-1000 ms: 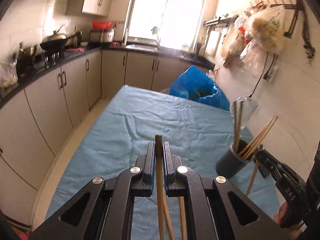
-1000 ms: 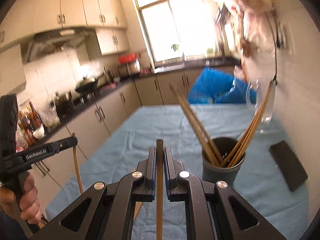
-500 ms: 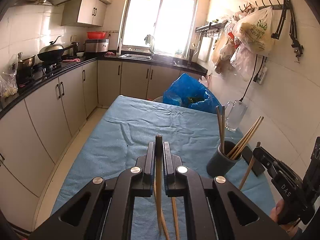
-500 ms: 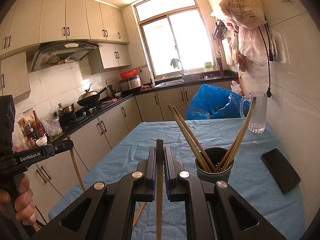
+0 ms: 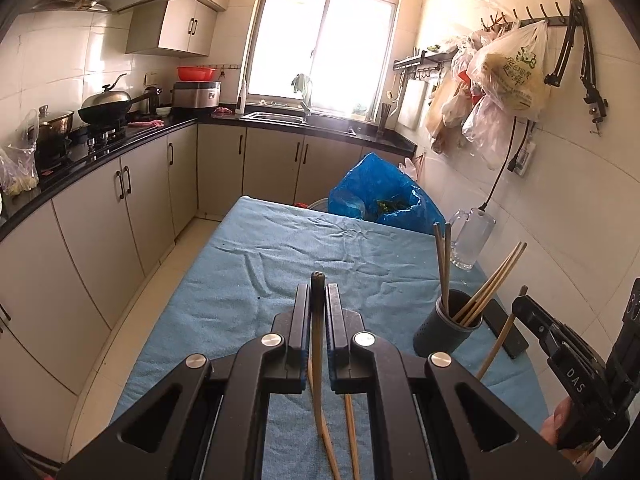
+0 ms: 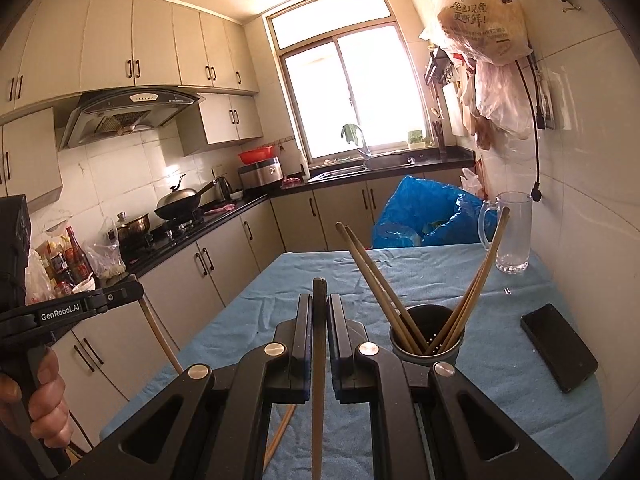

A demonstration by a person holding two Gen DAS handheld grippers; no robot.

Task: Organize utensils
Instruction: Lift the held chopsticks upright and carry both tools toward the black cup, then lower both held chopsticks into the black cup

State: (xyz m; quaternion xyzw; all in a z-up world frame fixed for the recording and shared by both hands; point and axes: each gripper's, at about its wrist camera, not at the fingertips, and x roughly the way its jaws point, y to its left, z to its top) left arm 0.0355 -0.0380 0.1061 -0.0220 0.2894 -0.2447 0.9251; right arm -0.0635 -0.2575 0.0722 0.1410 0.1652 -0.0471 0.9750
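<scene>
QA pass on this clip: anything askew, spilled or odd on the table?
Nothing spilled or damaged. The wooden chopsticks in the dark round holder splay apart rather than standing together. Loose wooden chopsticks lie on the blue tablecloth. Each gripper, left and right, clamps one chopstick.

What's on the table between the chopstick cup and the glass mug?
Nothing but bare blue tablecloth lies between the chopstick cup and the glass mug. The right wrist view shows that; the black phone lies off to the side.
</scene>
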